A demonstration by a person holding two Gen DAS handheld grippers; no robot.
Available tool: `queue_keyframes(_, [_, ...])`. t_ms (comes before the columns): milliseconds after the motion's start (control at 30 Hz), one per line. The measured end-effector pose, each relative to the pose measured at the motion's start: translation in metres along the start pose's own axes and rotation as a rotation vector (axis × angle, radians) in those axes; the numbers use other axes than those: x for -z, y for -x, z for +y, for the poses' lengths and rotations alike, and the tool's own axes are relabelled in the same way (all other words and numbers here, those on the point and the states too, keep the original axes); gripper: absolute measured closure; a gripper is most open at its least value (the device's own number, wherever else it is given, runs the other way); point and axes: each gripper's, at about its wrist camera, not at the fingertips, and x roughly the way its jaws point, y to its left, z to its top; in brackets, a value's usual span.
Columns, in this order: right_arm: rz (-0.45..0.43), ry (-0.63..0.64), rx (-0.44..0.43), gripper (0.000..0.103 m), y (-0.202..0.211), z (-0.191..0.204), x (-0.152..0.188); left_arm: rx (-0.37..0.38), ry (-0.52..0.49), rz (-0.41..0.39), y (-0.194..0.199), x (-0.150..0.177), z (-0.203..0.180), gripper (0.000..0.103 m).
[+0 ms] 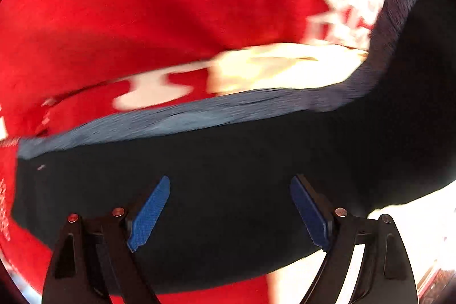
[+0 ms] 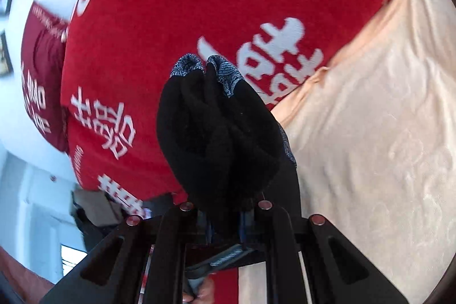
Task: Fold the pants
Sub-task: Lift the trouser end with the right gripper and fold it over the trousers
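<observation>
Left gripper (image 1: pixel 229 207): jaws wide apart, nothing pinched; hangs over dark pants (image 1: pixel 228 175).
Right gripper (image 2: pixel 225 218): clamped tight on bunched pants (image 2: pixel 219 138) fabric.
Pants: spread on red cloth (image 1: pixel 142 4) w/ white lettering.

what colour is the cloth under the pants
Red cloth with white lettering, under the black pants; clearest in the right wrist view.
</observation>
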Motion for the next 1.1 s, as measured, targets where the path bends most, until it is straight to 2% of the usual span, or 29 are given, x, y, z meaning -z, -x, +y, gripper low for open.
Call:
queue_keyframes(167, [0.066, 0.191, 0.13, 0.089, -0.045, 0.064, 0.035, -0.085, 0.079, 0.055, 0.004, 0.034, 0.093, 0.015])
queue_keyframes(267, [0.127, 0.277, 0.201, 0.089, -0.083, 0.086, 0.066, -0.12, 0.149, 0.092, 0.0, 0.053, 0.143, 0.015])
queue_keyframes(400, [0.222, 0.447, 0.353, 0.088, -0.149, 0.115, 0.121, -0.133, 0.195, 0.114, -0.006, 0.079, 0.172, 0.015])
queue_keyframes(467, [0.267, 0.515, 0.432, 0.081, -0.177, 0.123, 0.146, -0.124, 0.209, 0.115, -0.007, 0.084, 0.184, 0.015])
queue_keyframes(567, [0.297, 0.664, 0.611, 0.074, -0.211, 0.134, 0.184, -0.13, 0.228, 0.104, -0.001, 0.089, 0.203, 0.015])
queue_keyframes(633, [0.298, 0.79, 0.71, 0.061, -0.221, 0.146, 0.205, -0.127, 0.249, 0.097, -0.001, 0.085, 0.209, 0.015])
queue_keyframes(667, [0.293, 0.865, 0.744, 0.059, -0.223, 0.156, 0.215, -0.128, 0.26, 0.093, 0.0, 0.084, 0.213, 0.015])
queue_keyframes(733, [0.269, 1.008, 0.746, 0.055, -0.22, 0.181, 0.233, -0.127, 0.27, 0.087, 0.003, 0.08, 0.219, 0.015])
queue_keyframes(800, [0.267, 1.077, 0.69, 0.049, -0.207, 0.198, 0.245, -0.121, 0.269, 0.076, 0.006, 0.075, 0.219, 0.015])
queue_keyframes(833, [0.277, 1.057, 0.627, 0.047, -0.198, 0.203, 0.244, -0.114, 0.265, 0.072, 0.007, 0.072, 0.217, 0.015])
queue_keyframes(900, [0.313, 0.911, 0.518, 0.047, -0.184, 0.2, 0.231, -0.094, 0.245, 0.07, 0.005, 0.068, 0.207, 0.015])
queue_keyframes(967, [0.338, 0.627, 0.406, 0.047, -0.167, 0.176, 0.202, -0.079, 0.209, 0.084, -0.001, 0.069, 0.192, 0.015])
queue_keyframes(1033, [0.34, 0.294, 0.292, 0.047, -0.155, 0.135, 0.175, -0.101, 0.179, 0.117, -0.016, 0.073, 0.18, 0.015])
queue_keyframes(1067, [0.339, 0.12, 0.247, 0.047, -0.151, 0.109, 0.165, -0.112, 0.174, 0.138, -0.025, 0.076, 0.176, 0.013])
queue_keyframes(1100, [0.329, -0.028, 0.219, 0.047, -0.149, 0.084, 0.158, -0.128, 0.185, 0.118, -0.027, 0.078, 0.176, 0.009])
